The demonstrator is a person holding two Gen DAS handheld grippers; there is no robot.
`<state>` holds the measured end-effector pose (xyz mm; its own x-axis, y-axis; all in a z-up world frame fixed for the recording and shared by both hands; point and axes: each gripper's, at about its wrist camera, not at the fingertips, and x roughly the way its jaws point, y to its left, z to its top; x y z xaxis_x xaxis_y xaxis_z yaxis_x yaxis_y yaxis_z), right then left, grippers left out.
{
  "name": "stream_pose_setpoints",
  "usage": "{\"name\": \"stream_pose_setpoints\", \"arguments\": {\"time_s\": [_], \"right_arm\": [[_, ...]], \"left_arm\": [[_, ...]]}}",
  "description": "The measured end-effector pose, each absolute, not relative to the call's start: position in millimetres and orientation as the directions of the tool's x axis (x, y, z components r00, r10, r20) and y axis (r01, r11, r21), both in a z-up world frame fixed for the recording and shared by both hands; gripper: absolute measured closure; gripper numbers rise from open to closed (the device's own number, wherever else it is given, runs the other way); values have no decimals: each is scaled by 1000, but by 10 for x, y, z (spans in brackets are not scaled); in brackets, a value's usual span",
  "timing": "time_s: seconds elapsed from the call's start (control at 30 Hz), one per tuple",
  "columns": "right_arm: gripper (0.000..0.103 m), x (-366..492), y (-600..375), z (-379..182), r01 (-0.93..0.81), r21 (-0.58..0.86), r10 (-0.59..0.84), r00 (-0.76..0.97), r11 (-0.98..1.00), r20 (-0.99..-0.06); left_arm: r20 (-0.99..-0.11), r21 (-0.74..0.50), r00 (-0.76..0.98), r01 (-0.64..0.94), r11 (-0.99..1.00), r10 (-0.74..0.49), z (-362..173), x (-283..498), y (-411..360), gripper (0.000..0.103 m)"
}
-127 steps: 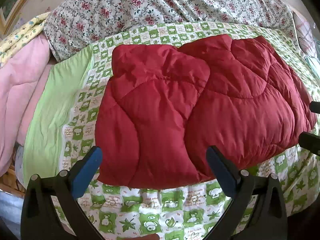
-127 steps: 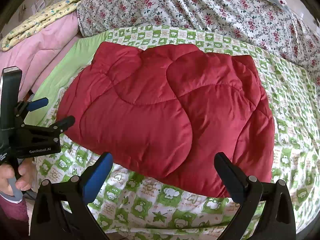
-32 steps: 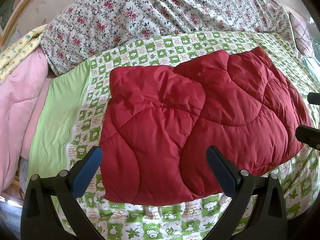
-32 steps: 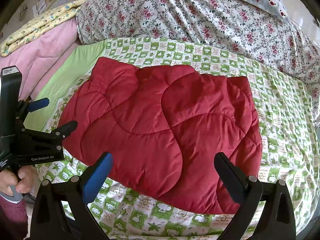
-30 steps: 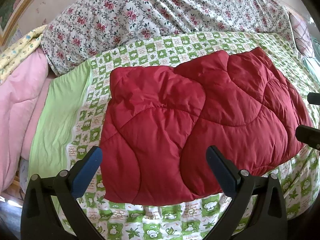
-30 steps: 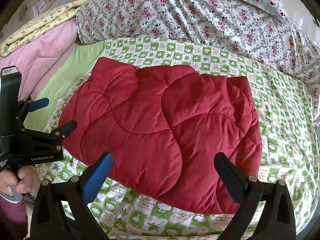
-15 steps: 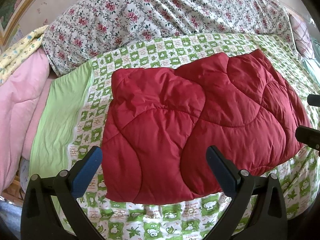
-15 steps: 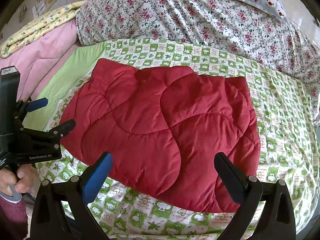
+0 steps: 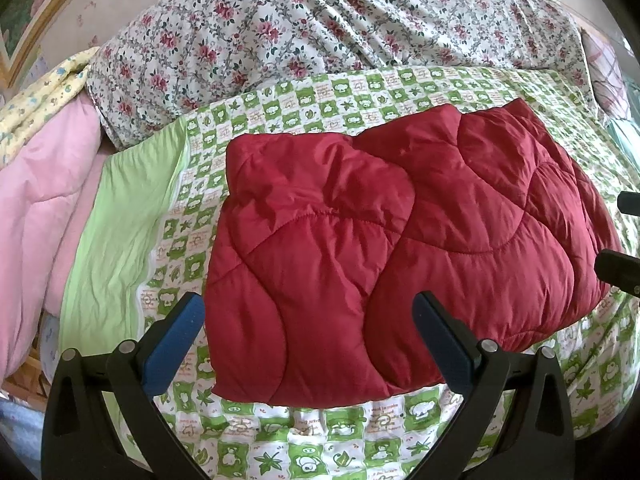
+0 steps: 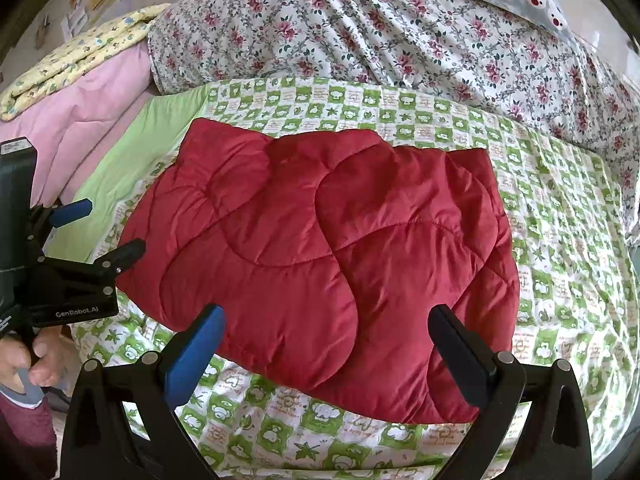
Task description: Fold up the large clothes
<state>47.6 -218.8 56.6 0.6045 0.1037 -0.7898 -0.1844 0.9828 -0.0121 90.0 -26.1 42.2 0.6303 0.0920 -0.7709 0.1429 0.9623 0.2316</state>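
Item one, the red quilted garment [image 9: 384,248]: I log it folded into a thick, roughly rectangular bundle lying flat on the green-and-white checked sheet [image 9: 352,432], near the bed's front edge, with curved stitch lines across its upper face; from the right wrist view [image 10: 320,264] its left corner sits just beside the tip of my other tool. Item two, left gripper [image 9: 308,340]: I see its two fingers spread wide, one blue-padded finger [image 9: 172,344] at the left and a dark one at the right, both raised over the near hem of the garment and closed on nothing. Item three, right gripper [image 10: 324,352]: likewise spread wide, with nothing between its fingers, hovering over the near edge of the bundle; its blue pad [image 10: 192,356] shows at the left. In the right wrist view the left gripper [image 10: 100,232] appears at the frame's left side, held by a bare hand [image 10: 28,360], its fingers parted. Item four, surroundings: a plain green strip of bedding [image 9: 120,232] left of the checked sheet, a pink quilt [image 9: 36,220] further left with a yellow patterned cloth [image 10: 76,60] on top, and a floral-print duvet [image 10: 380,36] heaped behind the garment.
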Motion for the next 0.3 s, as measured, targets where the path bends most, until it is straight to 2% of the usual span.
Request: {"name": "stream_pose_setpoints", "arguments": {"time_s": [0.3], "right_arm": [[1,511,-2229,537,-171,1,105,602,985,-792]], "left_arm": [[-777,201,625,140,970,71,407,907,-234,0]]}}
